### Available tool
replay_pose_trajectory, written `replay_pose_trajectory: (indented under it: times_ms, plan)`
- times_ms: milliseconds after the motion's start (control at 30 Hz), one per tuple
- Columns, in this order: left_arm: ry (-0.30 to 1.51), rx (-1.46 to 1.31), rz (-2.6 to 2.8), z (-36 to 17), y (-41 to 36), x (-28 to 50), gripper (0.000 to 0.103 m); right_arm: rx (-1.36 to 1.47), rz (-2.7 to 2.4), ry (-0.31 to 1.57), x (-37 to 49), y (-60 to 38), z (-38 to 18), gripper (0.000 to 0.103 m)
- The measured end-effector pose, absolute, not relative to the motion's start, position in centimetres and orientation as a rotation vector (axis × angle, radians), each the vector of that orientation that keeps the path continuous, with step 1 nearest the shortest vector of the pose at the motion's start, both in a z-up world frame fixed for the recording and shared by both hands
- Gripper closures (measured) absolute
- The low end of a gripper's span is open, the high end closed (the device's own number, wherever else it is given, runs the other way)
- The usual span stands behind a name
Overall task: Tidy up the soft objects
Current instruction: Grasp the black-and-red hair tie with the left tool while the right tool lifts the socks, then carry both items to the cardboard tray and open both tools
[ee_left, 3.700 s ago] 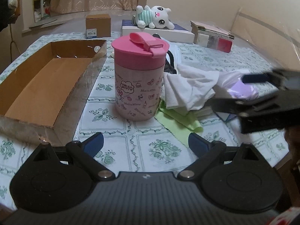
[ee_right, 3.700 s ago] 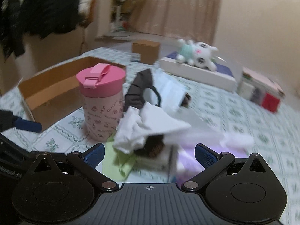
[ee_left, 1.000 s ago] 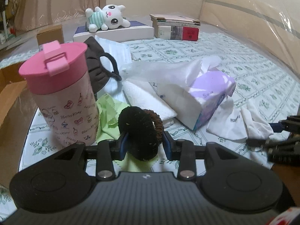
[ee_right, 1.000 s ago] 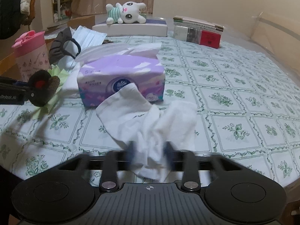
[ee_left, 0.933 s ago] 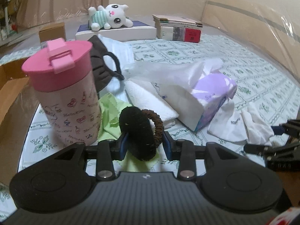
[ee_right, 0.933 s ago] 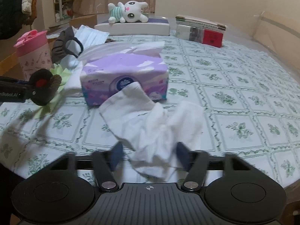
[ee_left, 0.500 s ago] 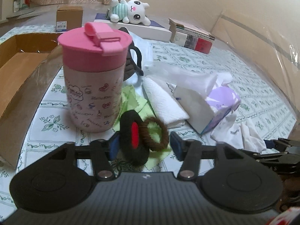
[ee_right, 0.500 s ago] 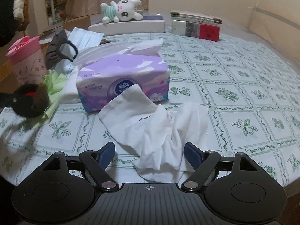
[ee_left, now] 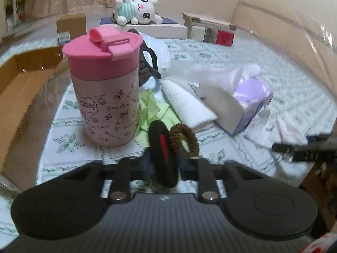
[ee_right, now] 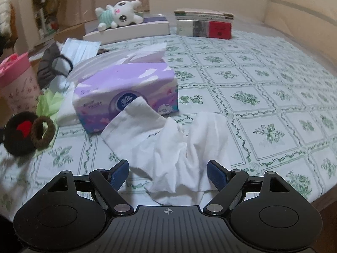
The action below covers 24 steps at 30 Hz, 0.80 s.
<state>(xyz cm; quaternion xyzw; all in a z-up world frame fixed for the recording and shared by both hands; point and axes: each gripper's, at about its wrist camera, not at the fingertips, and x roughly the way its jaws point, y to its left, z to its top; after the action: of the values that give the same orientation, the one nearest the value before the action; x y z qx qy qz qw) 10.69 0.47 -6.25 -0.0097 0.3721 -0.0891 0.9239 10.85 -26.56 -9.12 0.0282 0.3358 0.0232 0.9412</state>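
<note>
My left gripper (ee_left: 163,161) is shut on a black hair tie with a red patch (ee_left: 162,151) and a brown hair tie (ee_left: 185,138), held just above the table in front of a pink cup (ee_left: 107,84). Both ties also show in the right wrist view (ee_right: 20,132). My right gripper (ee_right: 167,172) is open, its fingers on either side of a crumpled white cloth (ee_right: 168,141) lying on the table. A purple tissue pack (ee_right: 126,92), a folded white towel (ee_left: 187,103), a green cloth (ee_left: 153,109) and a dark face mask (ee_left: 147,63) lie behind.
An open cardboard box (ee_left: 19,88) lies at the left. A plush cat (ee_left: 139,10) rests on a white box (ee_left: 147,28) at the back, beside stacked books (ee_left: 210,29) and a small brown box (ee_left: 70,28). The table's near edge is close to the right gripper.
The right gripper opened and let go of the white cloth, which now lies on the table. The left gripper loosened, then shut again on the hair ties, swinging left toward the pink cup.
</note>
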Motion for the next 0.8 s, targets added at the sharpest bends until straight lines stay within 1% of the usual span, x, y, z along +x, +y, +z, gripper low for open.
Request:
replay_pose_trajectory:
  times_ms: [133,167,200,267,300,333,467,800]
  plan:
    - [0.732,0.050,-0.145,-5.7,0.1,10.1,0.094,0.068,0.025,0.666,11.8,-26.1,-9.0,0.023]
    - [0.725,0.059,-0.134,-5.5,0.2,10.0,0.094,0.056,0.016,0.666,12.0,-26.0,-9.0,0.027]
    - [0.721,0.063,-0.125,-5.4,0.3,9.9,0.094,0.040,0.009,0.665,12.1,-25.8,-9.0,0.048]
    - [0.714,0.073,-0.108,-5.0,0.6,9.8,0.094,0.020,0.000,0.658,12.0,-25.8,-8.7,0.075]
    - [0.709,0.077,-0.099,-4.7,0.7,9.7,0.094,0.028,0.002,0.652,11.8,-26.0,-8.3,0.082]
    - [0.705,0.075,-0.094,-4.5,0.9,9.5,0.094,0.033,0.005,0.644,11.5,-26.2,-8.1,0.085]
    - [0.680,0.064,-0.086,-3.1,1.4,8.9,0.094,0.041,-0.006,0.575,9.6,-26.9,-6.4,0.088]
    - [0.611,0.031,-0.081,0.4,2.2,6.1,0.094,0.093,0.006,0.467,5.0,-27.7,-1.7,0.088]
